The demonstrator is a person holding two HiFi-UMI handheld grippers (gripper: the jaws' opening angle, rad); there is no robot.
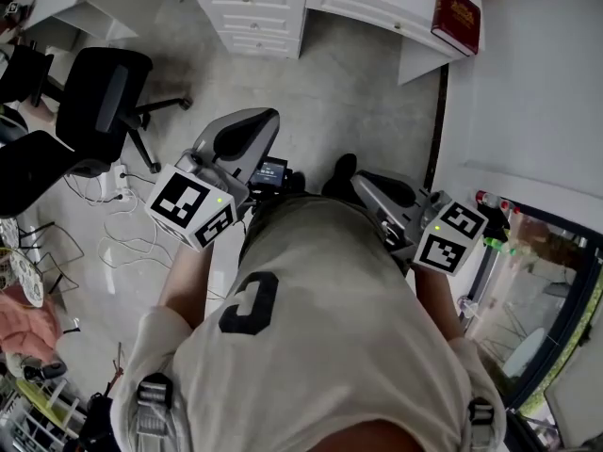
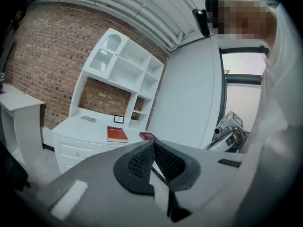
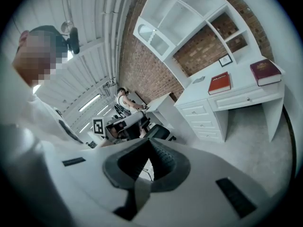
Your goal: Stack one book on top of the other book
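1. Gold print on the red book [image 3: 219, 83] and the dark red book [image 3: 265, 71] is too small to read.
2. Both lie apart on the white desk [image 3: 240, 79], upper right of the right gripper view.
3. Head view: the top edge cuts off the red book.
4. Left gripper [image 2: 154, 144] and right gripper [image 3: 149, 142]: jaws together, empty.

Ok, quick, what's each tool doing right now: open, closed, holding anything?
Left tool: closed, holding nothing.
Right tool: closed, holding nothing.

Head view downward, 2 claw views share desk [image 2: 94, 129] [image 3: 241, 85]
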